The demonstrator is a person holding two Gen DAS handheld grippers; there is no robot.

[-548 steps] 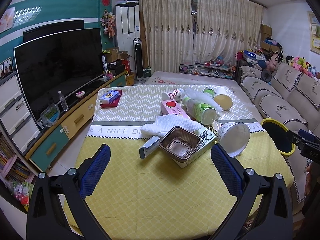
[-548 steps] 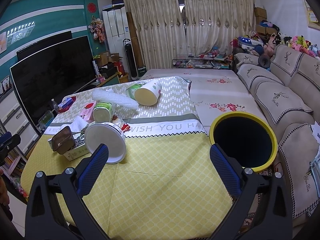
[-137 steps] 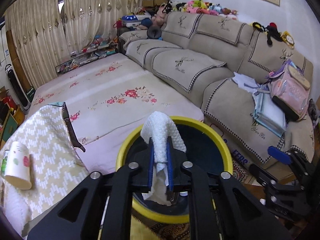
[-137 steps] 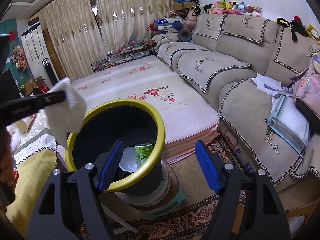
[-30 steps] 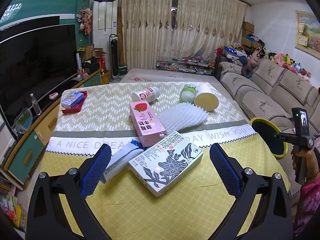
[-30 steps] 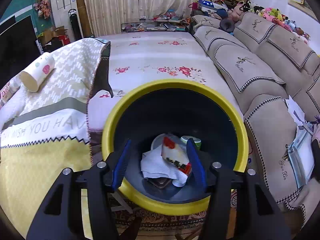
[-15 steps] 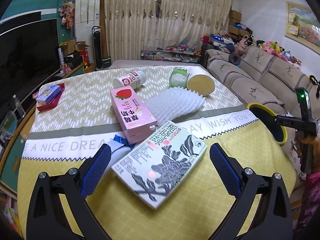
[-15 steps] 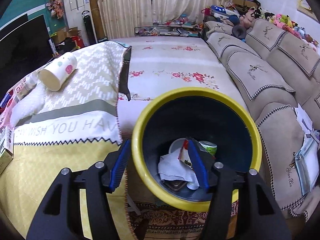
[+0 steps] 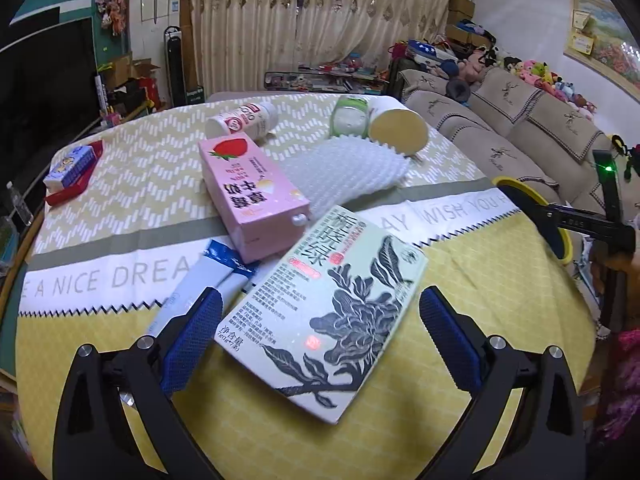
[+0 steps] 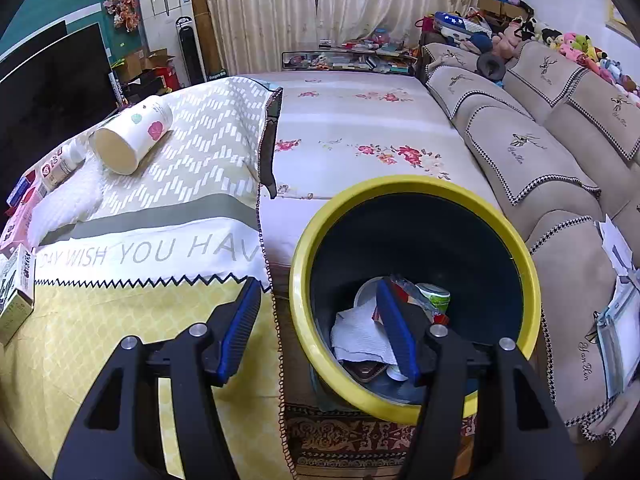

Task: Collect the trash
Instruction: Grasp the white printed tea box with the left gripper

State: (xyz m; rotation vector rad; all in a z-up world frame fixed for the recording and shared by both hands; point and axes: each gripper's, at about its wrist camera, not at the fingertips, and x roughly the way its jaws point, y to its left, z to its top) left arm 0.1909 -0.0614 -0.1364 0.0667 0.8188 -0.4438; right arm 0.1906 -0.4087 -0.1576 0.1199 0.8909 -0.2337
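— Two grippers on my screens. My left gripper (image 9: 320, 336) has its jaws spread wide with nothing pinched; the pale green tea box (image 9: 324, 312) printed with dark flowers lies flat between the blue pads, and I see a gap on both sides.

— What else lies on the table?

— Behind the box, a pink strawberry milk carton (image 9: 252, 196) is on its side, touching the box's far corner. A white and blue tube (image 9: 200, 280) lies by my left finger, partly under the carton. Farther back I see a white foam net sleeve (image 9: 340, 172), a small white bottle (image 9: 242, 120), a green-capped container (image 9: 350, 116) and a tipped paper cup (image 9: 394, 128). All rest on the yellow and grey tablecloth (image 9: 120, 184).

— And your right side?

— My right gripper (image 10: 318, 328) stands partly open and empty, hanging over the near edge of the yellow-rimmed bin (image 10: 524, 280) beside the table. One pad sits above the cloth, the other over the bin's mouth. Inside I can see a white paper towel (image 10: 358, 336), a green-labelled bottle (image 10: 434, 296), a red wrapper and a brown tray (image 10: 366, 370) at the bottom.
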